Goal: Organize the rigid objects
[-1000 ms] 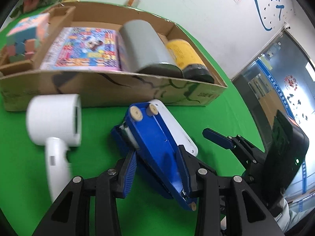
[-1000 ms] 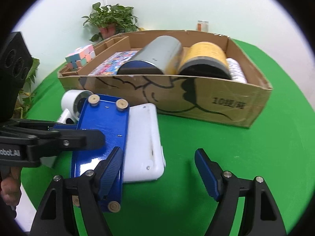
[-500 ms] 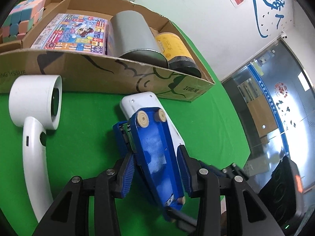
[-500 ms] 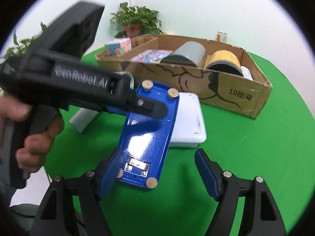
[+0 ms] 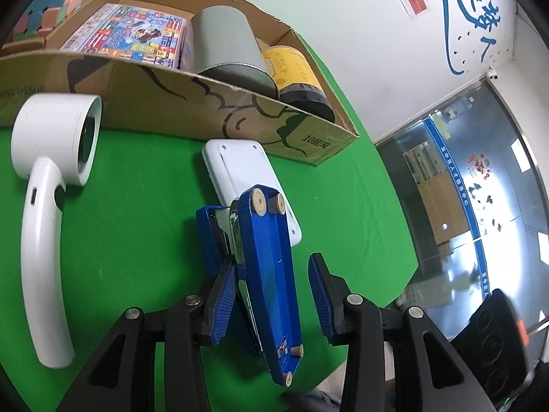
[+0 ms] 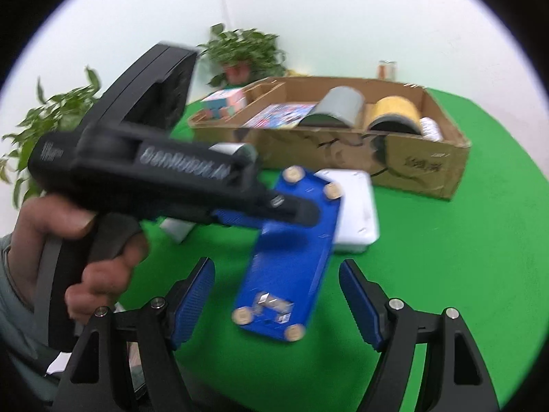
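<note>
Blue stapler [image 5: 264,274] in left claw [image 5: 271,295]

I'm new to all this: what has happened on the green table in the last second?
The left tool, still clamped on the blue stapler, drew it back partly off the flat white plastic case. The right tool, open and empty, backed away from the stapler. The cardboard box, white hair dryer and case stayed put.

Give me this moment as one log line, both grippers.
left gripper: shut on blue stapler, base up | right gripper: open, empty | cardboard box: stapler not yet inside
</note>
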`<control>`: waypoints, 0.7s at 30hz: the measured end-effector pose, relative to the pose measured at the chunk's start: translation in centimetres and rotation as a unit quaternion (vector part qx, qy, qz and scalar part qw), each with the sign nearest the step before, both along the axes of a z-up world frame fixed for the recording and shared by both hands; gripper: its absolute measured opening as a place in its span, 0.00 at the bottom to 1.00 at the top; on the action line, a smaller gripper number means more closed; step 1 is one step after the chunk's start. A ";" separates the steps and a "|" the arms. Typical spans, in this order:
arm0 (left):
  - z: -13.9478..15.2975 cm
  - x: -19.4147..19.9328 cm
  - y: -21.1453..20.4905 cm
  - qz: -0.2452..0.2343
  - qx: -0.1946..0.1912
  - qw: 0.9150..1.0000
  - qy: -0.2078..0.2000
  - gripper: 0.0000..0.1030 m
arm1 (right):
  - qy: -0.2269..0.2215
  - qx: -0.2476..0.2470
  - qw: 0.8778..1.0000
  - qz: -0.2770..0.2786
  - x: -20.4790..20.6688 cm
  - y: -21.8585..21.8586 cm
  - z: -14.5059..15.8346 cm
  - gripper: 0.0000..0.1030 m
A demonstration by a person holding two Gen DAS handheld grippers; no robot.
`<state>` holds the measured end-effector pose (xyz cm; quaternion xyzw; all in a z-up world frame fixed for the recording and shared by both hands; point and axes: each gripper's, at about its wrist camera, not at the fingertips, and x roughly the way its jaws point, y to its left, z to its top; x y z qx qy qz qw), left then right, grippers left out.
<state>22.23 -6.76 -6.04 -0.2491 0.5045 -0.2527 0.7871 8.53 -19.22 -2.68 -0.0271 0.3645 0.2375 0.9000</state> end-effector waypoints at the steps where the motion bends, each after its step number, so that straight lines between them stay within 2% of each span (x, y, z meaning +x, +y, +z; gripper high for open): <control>1: 0.0 -0.1 0.0 0.001 -0.002 1.000 0.001 0.38 | 0.008 -0.005 1.000 0.005 -0.1 0.5 -0.5 0.73; 5: -0.1 -0.2 0.0 0.001 -0.009 1.000 0.003 0.38 | 0.022 -0.047 0.999 -0.008 -0.1 1.9 -2.0 0.72; 7: 0.1 -0.5 0.2 0.001 -0.005 1.000 0.002 0.38 | 0.016 -0.067 0.997 -0.021 0.3 2.3 -2.6 0.64; 8: 0.2 -0.6 0.2 0.003 -0.003 1.000 0.000 0.38 | 0.018 -0.070 0.997 -0.030 0.6 2.3 -2.9 0.56; 9: 0.2 -0.6 0.2 0.003 -0.002 1.000 -0.001 0.38 | 0.026 -0.067 0.997 -0.034 1.0 2.2 -3.2 0.54; 15: 0.8 -1.4 1.2 0.011 0.013 1.000 -0.009 0.38 | 0.073 0.011 0.997 -0.013 2.3 1.4 -4.1 0.53; 17: 1.0 -1.5 1.8 0.016 0.009 1.000 -0.009 0.50 | 0.092 0.048 0.995 0.000 3.2 1.0 -4.2 0.53; 19: 1.2 -1.6 2.5 0.021 0.007 1.000 -0.012 0.52 | 0.128 0.113 0.985 0.017 4.2 0.3 -4.7 0.53; 21: 1.3 -1.6 3.1 0.026 0.009 0.999 -0.015 0.56 | 0.137 0.128 0.982 0.021 4.7 0.0 -5.0 0.52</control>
